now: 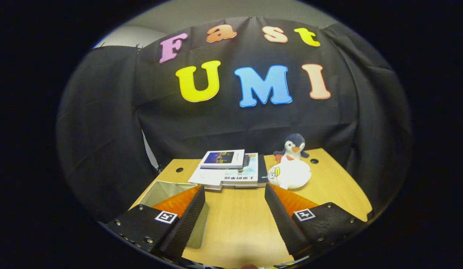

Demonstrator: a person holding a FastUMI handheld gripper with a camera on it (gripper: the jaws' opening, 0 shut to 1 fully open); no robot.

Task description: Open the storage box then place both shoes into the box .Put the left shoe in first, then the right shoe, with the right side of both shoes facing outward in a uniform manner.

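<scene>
So there's a wooden table (238, 220), and the open storage box (162, 190) sits on it behind the left finger. Gripper (235, 194) is spread wide, nothing between the fingers. Beyond them: stacked books (231, 170), a white plush toy (291, 173) touching a small penguin plush (294, 146).

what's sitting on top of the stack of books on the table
A smaller book with a dark picture cover lies on the stack of books, toward its left side. Its cover hides the part of the stack beneath. The gripper is open, fingers apart over the bare table.
</scene>
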